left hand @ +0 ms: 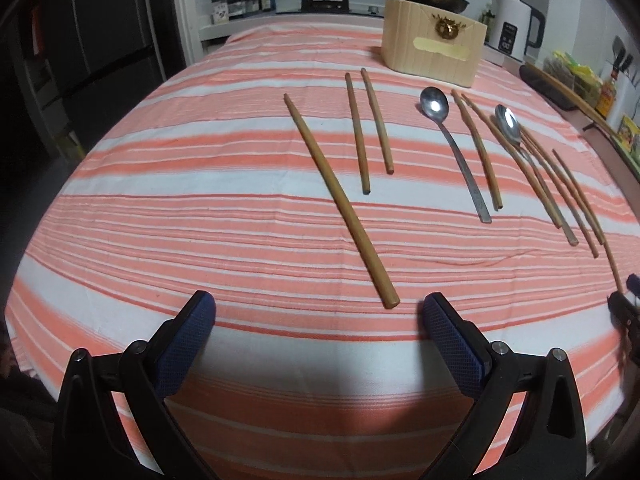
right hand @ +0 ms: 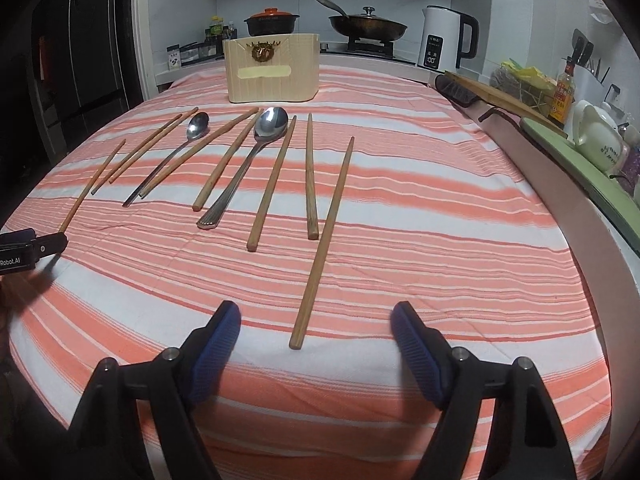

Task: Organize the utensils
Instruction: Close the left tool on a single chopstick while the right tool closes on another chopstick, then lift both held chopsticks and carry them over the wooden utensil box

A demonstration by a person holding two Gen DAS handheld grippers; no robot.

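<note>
Several wooden chopsticks and two metal spoons lie in a row on a striped cloth. A cream utensil box [left hand: 432, 50] stands behind them; it also shows in the right wrist view [right hand: 273, 73]. My left gripper [left hand: 318, 312] is open and empty, just short of the near end of a long chopstick [left hand: 340, 202]. My right gripper [right hand: 316, 326] is open and empty, with the near end of another long chopstick [right hand: 324, 240] between its fingers. The smaller spoon [left hand: 454, 148] [right hand: 176, 152] and the larger ridged-handle spoon [left hand: 516, 132] [right hand: 248, 168] lie among the chopsticks.
The table [right hand: 440, 248] has an orange and white striped cloth. A stove with a pot [right hand: 272, 22] and a pan [right hand: 366, 24], a white kettle [right hand: 446, 42], a cutting board, a bottle and a teapot [right hand: 598, 138] line the back and right counter. A dark fridge [left hand: 100, 40] stands left.
</note>
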